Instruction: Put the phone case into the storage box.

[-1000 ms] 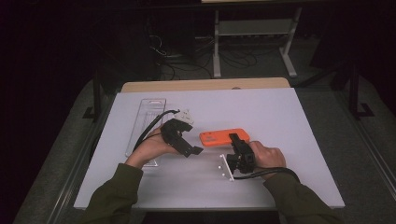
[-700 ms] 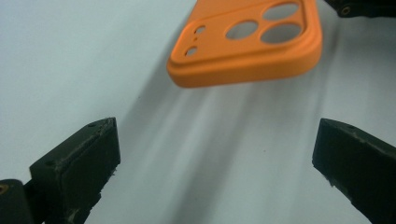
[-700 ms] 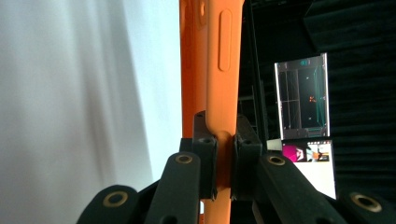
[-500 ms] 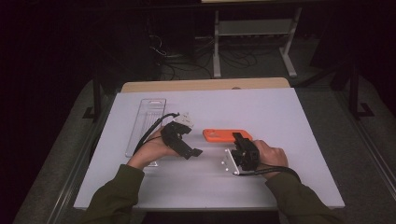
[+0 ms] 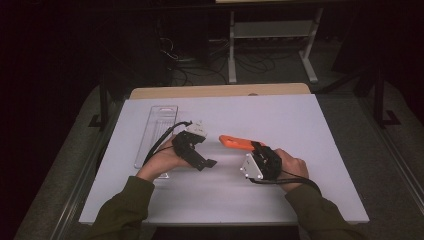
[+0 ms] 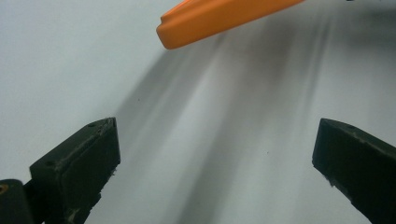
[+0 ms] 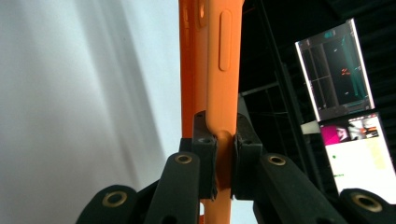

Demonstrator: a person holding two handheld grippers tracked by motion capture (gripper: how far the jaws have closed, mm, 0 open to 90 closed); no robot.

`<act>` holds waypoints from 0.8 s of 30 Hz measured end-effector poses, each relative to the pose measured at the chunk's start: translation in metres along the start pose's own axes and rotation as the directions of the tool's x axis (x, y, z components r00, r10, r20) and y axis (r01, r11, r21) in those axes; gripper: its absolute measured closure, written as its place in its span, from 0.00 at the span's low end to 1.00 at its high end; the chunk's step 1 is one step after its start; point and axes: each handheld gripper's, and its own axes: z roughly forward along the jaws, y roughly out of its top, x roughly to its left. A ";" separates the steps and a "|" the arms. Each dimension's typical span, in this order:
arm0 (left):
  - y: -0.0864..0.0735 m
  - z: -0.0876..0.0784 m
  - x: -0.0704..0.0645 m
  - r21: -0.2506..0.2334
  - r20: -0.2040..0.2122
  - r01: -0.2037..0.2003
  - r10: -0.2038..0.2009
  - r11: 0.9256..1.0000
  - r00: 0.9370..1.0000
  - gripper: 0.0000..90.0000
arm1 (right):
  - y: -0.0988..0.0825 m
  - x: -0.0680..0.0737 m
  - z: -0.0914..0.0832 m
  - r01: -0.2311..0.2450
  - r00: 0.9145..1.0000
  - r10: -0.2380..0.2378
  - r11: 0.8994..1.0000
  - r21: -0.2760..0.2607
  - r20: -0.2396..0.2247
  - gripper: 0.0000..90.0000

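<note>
Right gripper (image 7: 223, 163) clamped on a flat orange silicone phone case (image 7: 212, 70) — lifted edge-on, left gripper (image 6: 215, 163) jaws wide apart — empty, above white table (image 5: 300, 130)

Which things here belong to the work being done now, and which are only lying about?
In use:
- orange phone case, clamped edge-on in the right claw
- left claw, open, facing the case

Lying about:
- clear plastic tray at the table's left
- metal stand behind the table
</note>
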 end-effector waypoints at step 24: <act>0.001 -0.003 0.002 -0.009 -0.004 -0.015 0.015 1.000 1.000 0.03 | -0.007 -0.013 0.003 -0.265 0.960 0.266 0.964 0.022 -0.084 0.91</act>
